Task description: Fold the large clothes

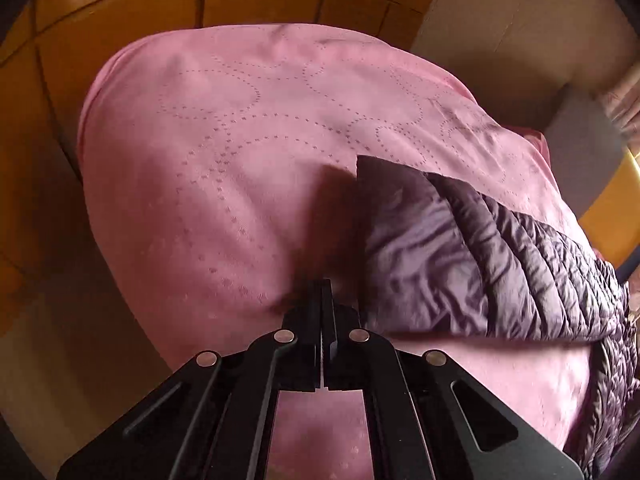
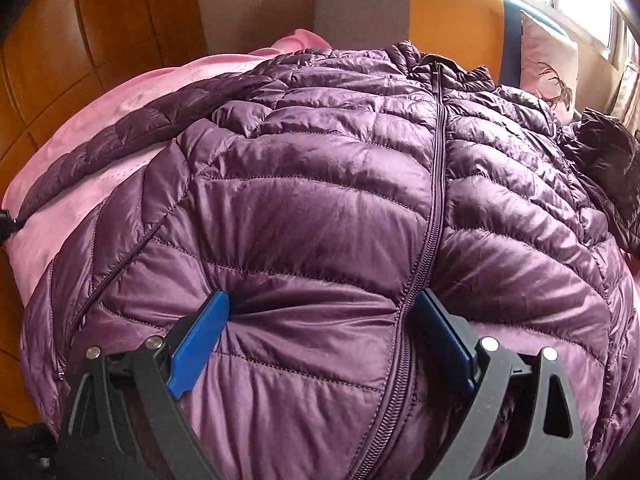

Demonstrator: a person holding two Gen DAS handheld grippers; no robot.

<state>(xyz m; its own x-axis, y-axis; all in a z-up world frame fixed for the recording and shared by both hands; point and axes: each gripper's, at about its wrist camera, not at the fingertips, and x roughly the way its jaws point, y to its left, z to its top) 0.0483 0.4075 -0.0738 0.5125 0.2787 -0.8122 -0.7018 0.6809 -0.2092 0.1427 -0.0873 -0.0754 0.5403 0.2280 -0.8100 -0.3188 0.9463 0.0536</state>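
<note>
My left gripper was pinched fully together with nothing between its black fingers, its tips down at the pink blanket. Just to its right lay a sleeve of the purple jacket, cuff end pointing ahead of me, close beside the tips, though I could not tell whether it touched them. Beyond the blanket's far edge was wooden panelling.

My right gripper stood wide, its blue pads pressing into the jacket near the hem, with a puffy quilted panel bulging between them but not clamped. The zip passed by the right pad and ran straight ahead to the collar. Further left the other sleeve stretched over the blanket. A pillow sat far ahead to my right.
</note>
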